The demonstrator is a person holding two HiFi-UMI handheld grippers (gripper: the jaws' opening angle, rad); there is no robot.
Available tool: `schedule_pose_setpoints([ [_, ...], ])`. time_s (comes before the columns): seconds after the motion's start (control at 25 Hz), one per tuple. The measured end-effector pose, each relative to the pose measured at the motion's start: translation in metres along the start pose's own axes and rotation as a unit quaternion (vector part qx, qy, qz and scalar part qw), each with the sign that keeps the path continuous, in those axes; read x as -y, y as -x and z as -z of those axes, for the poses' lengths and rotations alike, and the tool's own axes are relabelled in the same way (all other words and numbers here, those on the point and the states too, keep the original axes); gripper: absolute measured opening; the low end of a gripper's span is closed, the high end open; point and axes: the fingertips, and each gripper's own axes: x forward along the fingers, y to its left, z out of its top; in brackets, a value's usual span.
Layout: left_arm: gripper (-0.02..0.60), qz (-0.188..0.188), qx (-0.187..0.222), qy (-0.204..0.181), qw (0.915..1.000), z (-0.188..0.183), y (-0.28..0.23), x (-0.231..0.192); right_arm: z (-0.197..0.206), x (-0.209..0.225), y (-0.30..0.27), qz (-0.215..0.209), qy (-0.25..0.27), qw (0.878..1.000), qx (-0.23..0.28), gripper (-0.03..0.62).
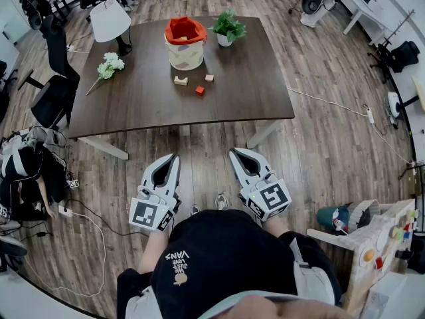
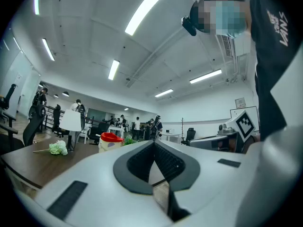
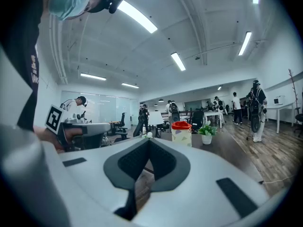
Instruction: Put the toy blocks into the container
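Three small toy blocks lie on the dark wooden table: a tan block, a smaller tan block and a red block. Just behind them stands the cream container with a red-orange rim, also visible as the container far off in the left gripper view and as the container in the right gripper view. My left gripper and right gripper hang side by side over the floor, close to the person's body and short of the table's near edge. Both are shut and hold nothing: left gripper, right gripper.
A potted plant stands right of the container, and white flowers lie at the table's left end. Black office chairs and a white chair stand to the left. A cable crosses the floor at right, near a toy board.
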Motion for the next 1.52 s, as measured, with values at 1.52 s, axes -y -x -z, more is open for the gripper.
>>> schedule_pose_setpoints([
  [1.52, 0.011, -0.045, 0.007, 0.009, 0.9989, 0.019, -0.083, 0.004, 0.007, 0.087, -0.033, -0.050, -0.014, 0.999, 0.014, 0.018],
])
